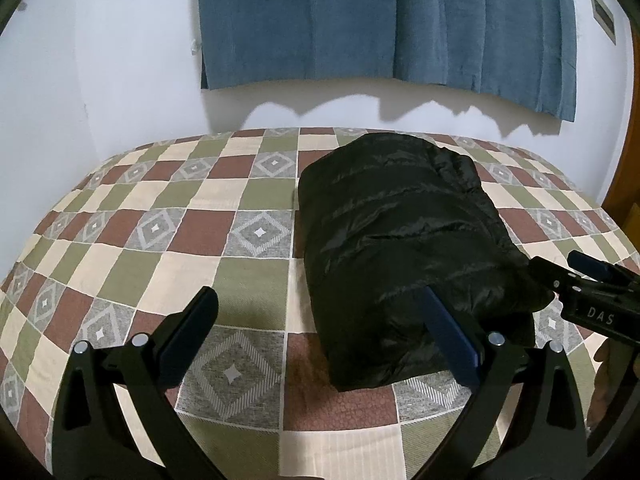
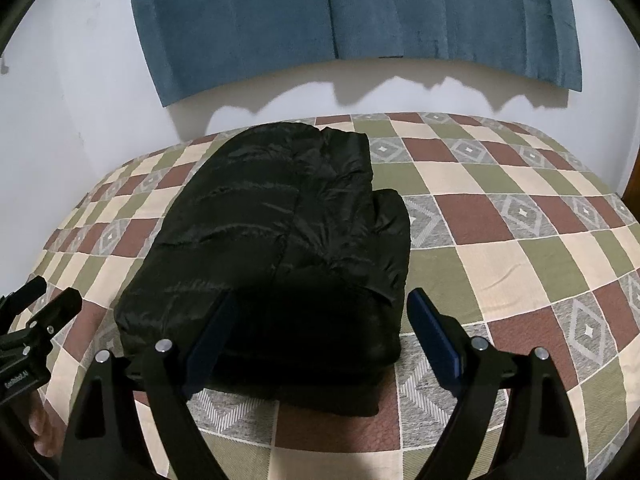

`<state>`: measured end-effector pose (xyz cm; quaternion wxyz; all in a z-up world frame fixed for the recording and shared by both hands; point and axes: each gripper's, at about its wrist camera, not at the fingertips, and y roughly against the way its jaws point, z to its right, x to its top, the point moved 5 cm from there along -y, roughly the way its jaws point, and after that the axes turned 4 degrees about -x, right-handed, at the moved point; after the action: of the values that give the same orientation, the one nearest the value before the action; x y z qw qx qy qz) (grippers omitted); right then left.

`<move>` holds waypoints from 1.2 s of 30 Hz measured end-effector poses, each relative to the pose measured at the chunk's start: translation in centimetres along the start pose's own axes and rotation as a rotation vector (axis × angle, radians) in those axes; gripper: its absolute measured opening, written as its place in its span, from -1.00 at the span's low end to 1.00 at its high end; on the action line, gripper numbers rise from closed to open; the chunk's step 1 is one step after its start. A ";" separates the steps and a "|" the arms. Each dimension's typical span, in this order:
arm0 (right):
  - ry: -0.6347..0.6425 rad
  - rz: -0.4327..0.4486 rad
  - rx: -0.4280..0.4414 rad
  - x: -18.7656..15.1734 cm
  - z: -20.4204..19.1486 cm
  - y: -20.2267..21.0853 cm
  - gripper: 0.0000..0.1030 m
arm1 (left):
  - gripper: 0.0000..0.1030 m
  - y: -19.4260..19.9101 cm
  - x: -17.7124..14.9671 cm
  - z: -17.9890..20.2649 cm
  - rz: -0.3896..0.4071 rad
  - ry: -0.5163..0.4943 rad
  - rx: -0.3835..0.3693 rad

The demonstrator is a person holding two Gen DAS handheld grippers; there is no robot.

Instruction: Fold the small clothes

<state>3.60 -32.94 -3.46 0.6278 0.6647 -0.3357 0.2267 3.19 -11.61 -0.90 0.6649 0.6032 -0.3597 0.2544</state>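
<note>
A bed covered by a checked quilt of cream, olive, brick-red and grey diamond-patterned squares [image 1: 192,240] filled the lower part of both views, with a white wall [image 1: 120,80] behind it and a blue ribbed fabric curtain [image 1: 380,20] hanging above.

On the quilt lay a black, shiny quilted puffer jacket [image 1: 400,240], folded into a thick oblong bundle. Its long axis ran away from the cameras toward the wall, one short end close to the grippers and the other near the far edge of the bed. In the right wrist view a smaller folded layer stuck out along the bundle's right side.

The left gripper [image 1: 320,320], black with blue pads, had its jaws spread wide and held nothing; its right-hand finger stood in front of the jacket's near left corner, while the other hovered over bare quilt. The right gripper [image 2: 320,316] was likewise spread wide, its fingers straddling the jacket's near right corner, with the left pad [image 2: 212,332] against the dark fabric; whether it actually touched could not be told.
</note>
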 end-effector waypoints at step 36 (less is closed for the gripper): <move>-0.017 -0.029 0.017 0.1 -1.2 1.6 0.67 | 0.95 -1.1 0.7 0.4 -0.023 -0.006 -0.015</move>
<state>2.64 -31.80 -2.13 0.6223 0.6769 -0.3294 0.2145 4.36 -12.18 -1.02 0.6712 0.6030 -0.3568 0.2421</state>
